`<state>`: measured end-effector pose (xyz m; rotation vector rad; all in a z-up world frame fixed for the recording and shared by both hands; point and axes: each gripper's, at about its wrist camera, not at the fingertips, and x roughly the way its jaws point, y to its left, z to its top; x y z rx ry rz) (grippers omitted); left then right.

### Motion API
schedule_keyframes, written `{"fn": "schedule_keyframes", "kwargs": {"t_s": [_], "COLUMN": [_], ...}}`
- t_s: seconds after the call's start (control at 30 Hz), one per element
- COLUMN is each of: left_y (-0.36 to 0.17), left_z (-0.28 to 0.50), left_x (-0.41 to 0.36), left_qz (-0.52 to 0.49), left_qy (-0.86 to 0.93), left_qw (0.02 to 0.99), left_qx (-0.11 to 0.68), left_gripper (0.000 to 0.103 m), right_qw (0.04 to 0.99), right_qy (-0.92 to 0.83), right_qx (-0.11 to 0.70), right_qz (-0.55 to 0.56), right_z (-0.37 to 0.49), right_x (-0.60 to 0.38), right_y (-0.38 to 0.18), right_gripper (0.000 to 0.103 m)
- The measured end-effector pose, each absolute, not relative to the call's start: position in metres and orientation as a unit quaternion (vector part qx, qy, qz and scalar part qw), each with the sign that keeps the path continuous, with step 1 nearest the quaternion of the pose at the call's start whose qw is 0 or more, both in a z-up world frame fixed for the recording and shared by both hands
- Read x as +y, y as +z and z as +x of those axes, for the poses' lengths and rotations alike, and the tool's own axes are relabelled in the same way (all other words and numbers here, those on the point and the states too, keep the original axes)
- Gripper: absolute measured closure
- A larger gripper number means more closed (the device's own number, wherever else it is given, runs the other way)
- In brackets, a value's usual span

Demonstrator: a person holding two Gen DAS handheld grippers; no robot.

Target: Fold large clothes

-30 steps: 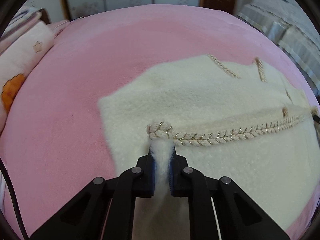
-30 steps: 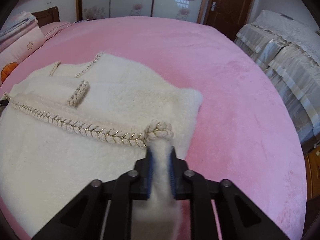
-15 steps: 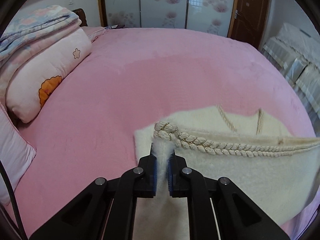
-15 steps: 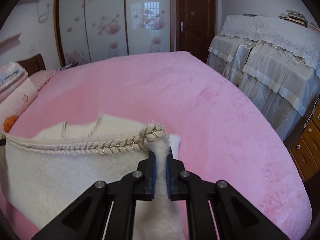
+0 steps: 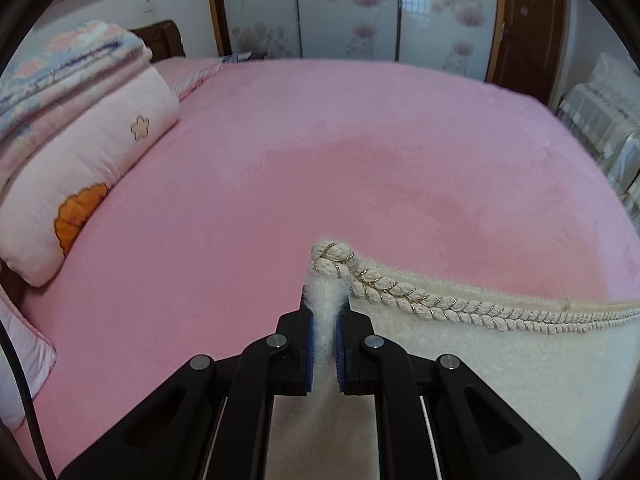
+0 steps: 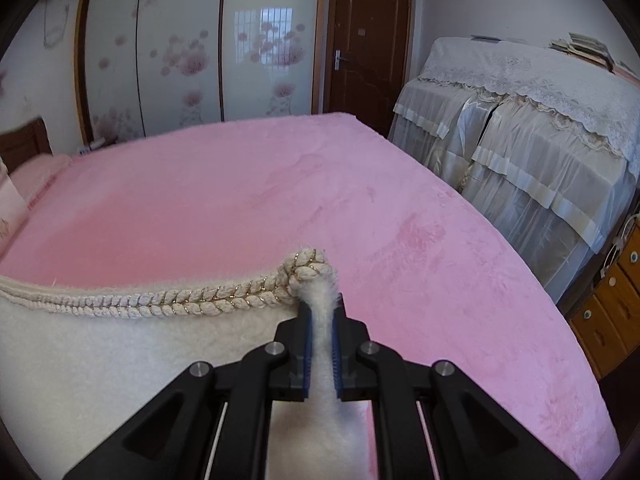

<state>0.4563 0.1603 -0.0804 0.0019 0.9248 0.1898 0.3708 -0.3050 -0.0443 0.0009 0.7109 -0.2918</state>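
A fluffy cream garment (image 5: 500, 364) with a braided rope trim (image 5: 420, 300) along its edge hangs lifted above the pink bed (image 5: 320, 152). My left gripper (image 5: 325, 300) is shut on the garment's left corner, just below the knotted end of the trim. In the right wrist view the same cream garment (image 6: 120, 360) stretches to the left, and my right gripper (image 6: 322, 304) is shut on its right corner under the trim's other end (image 6: 306, 268). The trimmed edge runs taut between the two grippers. The lower part of the garment is hidden below both views.
Folded quilts and a pink pillow (image 5: 88, 160) lie stacked on the bed's left side. A lace-covered piece of furniture (image 6: 520, 140) stands right of the bed, with a wooden drawer unit (image 6: 612, 300) beside it. Sliding wardrobe doors (image 6: 180, 52) and a brown door (image 6: 368, 48) stand beyond the bed.
Both grippers rose with the garment's trimmed edge. The garment came up off the bed and now hangs between them, and both views tilted up to show more of the room.
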Motion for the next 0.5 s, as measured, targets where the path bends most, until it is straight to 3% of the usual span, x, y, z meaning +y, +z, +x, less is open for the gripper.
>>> {"fn": "schedule_keyframes", "kwargs": {"t_s": [0.2,0.37,0.47,0.5], "left_y": [-0.167,-0.189,-0.187,-0.184], "left_z": [0.485,0.488,0.486,0.485], "left_x": [0.154,0.153,0.163,0.168], "left_qz": [0.039,0.051,0.029,0.020], "left_qy": [0.120,0.121,0.124,0.134], "left_qw": [0.858,0.860,0.858,0.856], "left_qx": [0.498,0.494,0.497,0.498], "left_gripper": [0.096,0.092,0.074,0.055], "right_qw": [0.894,0.882,0.874,0.873], "right_qy": [-0.161,-0.158,-0.150,-0.150], "right_qx": [0.416,0.444,0.462,0.463], "right_qz": [-0.026,-0.015,0.010,0.018], "right_z": [0.412,0.418,0.420,0.419], "right_x": [-0.298,-0.303,-0.313,-0.317], "right_y": [-0.122,-0.153,-0.159,-0.158], "right_gripper": [0.096,0.094,0.079,0.074]}}
